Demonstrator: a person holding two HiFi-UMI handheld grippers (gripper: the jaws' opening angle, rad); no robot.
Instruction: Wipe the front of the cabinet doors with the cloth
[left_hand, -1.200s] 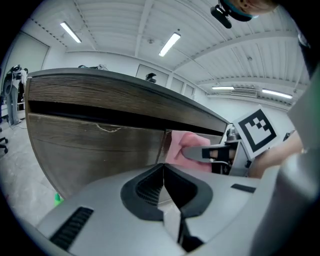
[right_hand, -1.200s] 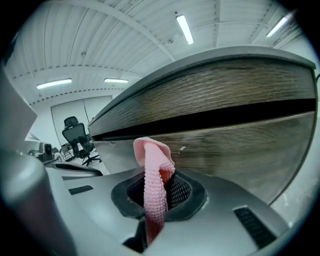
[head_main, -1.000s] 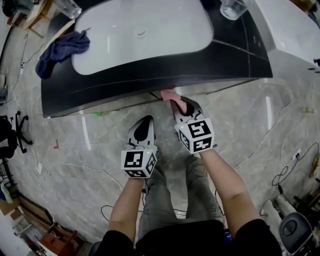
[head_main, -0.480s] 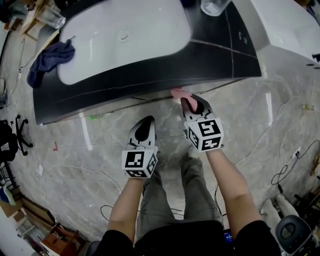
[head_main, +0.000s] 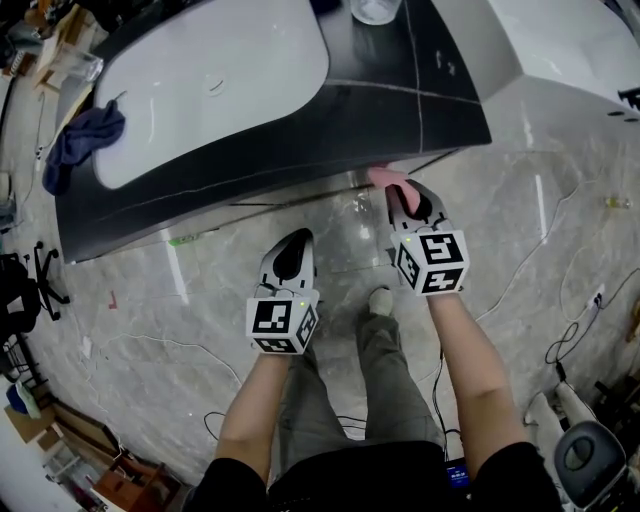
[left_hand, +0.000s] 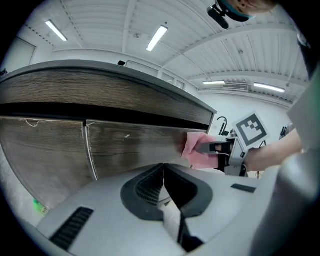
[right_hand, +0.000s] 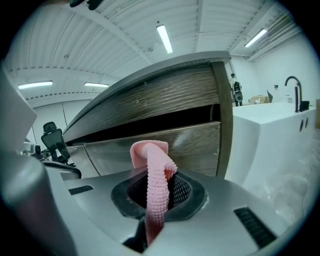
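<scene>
Pinching a pink cloth (right_hand: 155, 175), the right claw (head_main: 402, 196) is closed on it, with the fabric caught between the two pads. In the right gripper view the cloth stands as a narrow ribbed strip. Its long axis runs straight out along the jaws towards the cabinet door (right_hand: 195, 145), and its free end is folded over to the left at the top.

From the left gripper view, that folded end lies against the wood-grain front close to the door's right edge, just under the dark gap below the upper panel. A vertical seam shows further left on the same front. From the head view, the pink tip pokes out ahead of the claw and tucks under the front edge of the bench (head_main: 400, 110), near its front right corner.

The left claw (head_main: 292, 250) is closed with its pads together and nothing between them. It hangs over the floor (head_main: 190, 300), back from the cabinet and apart from the right claw, with its tip pointing at the door.

On top of the bench a white basin (head_main: 210, 90) fills most of the surface. A blue rag (head_main: 80, 140) is bunched at the left end, and a glass (head_main: 372, 8) stands at the back edge. The person's forearms reach down to both claws, with the legs and one shoe below them on the floor.
</scene>
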